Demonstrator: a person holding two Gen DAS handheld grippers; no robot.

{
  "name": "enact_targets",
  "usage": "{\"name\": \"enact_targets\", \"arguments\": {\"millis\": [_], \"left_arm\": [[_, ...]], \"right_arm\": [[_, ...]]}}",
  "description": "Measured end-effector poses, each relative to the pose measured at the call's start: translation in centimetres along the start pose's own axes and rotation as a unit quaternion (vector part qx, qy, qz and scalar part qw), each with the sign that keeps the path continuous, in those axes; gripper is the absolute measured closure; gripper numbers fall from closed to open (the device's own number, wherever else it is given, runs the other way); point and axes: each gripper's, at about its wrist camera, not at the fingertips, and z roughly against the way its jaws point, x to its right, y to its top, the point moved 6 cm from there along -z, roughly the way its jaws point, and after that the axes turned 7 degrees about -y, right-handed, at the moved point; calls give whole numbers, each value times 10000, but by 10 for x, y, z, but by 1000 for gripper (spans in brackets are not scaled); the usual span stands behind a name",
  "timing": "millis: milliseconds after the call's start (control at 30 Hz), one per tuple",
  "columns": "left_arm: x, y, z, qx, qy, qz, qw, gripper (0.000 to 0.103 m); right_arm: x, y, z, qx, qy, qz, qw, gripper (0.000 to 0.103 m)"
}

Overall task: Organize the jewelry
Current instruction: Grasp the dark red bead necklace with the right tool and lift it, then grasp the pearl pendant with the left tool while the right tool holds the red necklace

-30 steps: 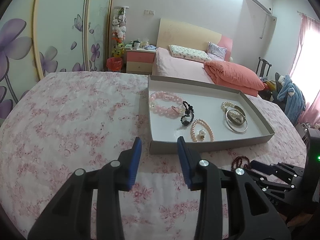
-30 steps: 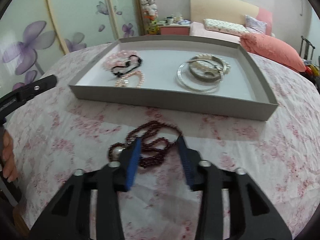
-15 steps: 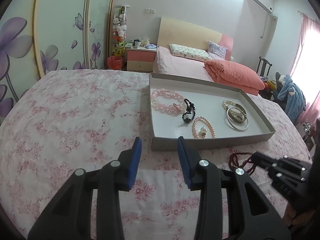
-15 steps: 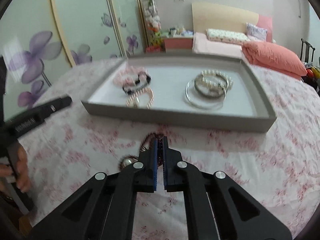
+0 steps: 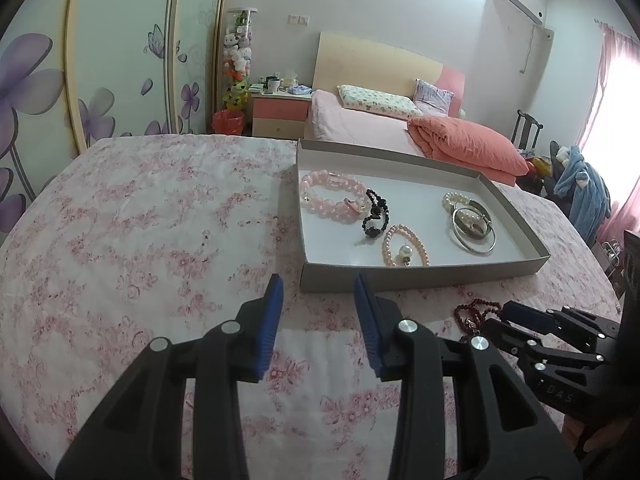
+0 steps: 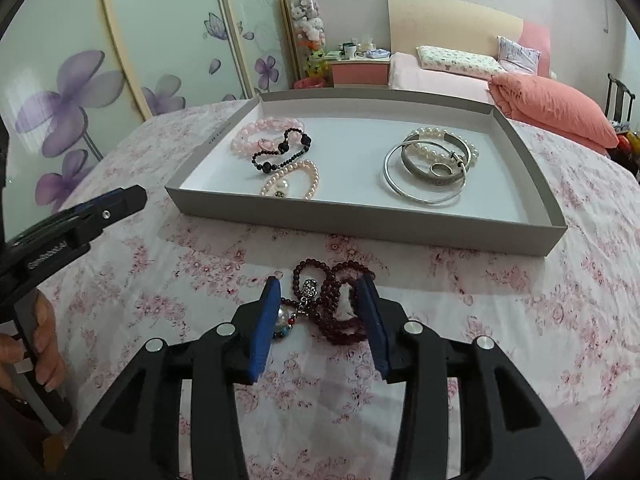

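The right gripper (image 6: 318, 316) was down over the floral cloth (image 6: 500, 320), and its jaws were opening. The dark red beads (image 6: 336, 300) lay coiled on the cloth between the two blue pads, with a silver charm (image 6: 309, 289) and a pale round bead (image 6: 285, 316) at the left of the heap. The left pad stood just beside that pale bead; whether it touched was hard to tell. The beads rested on the cloth, not lifted, just in front of the near wall of the grey tray (image 6: 360, 218).

Inside the tray, at the left, lay a pink bracelet (image 6: 264, 132), a black bead string (image 6: 282, 152) over it, and a small pearl bracelet (image 6: 296, 180) nearest the wall. At the right sat a pile of silver bangles (image 6: 424, 180) with a white pearl bracelet (image 6: 436, 148) under them.

The left gripper (image 5: 318, 308) hung over bare cloth left of the tray's near corner, jaws partly apart, nothing between them. From its view the beads showed at the lower right, by the right gripper's tips. A hand (image 6: 44, 344) held the left gripper's handle at the edge of the right view.
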Motion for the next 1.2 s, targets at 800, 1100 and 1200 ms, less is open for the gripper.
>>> {"name": "enact_targets", "arguments": {"millis": [800,1100,1200], "left_arm": [[-2,-5,0,-23,-3,36,10000,66],[16,-8,1,-84,-209,-87,9997,66],[32,-12,-3,-179,-375,-230,9989,66]], "right_arm": [[-19,16,23,633,579,29,9963,93],[0,17,41,833,525,-246,9948,93],[19,8,33,662,340,-381,9965,93]]}}
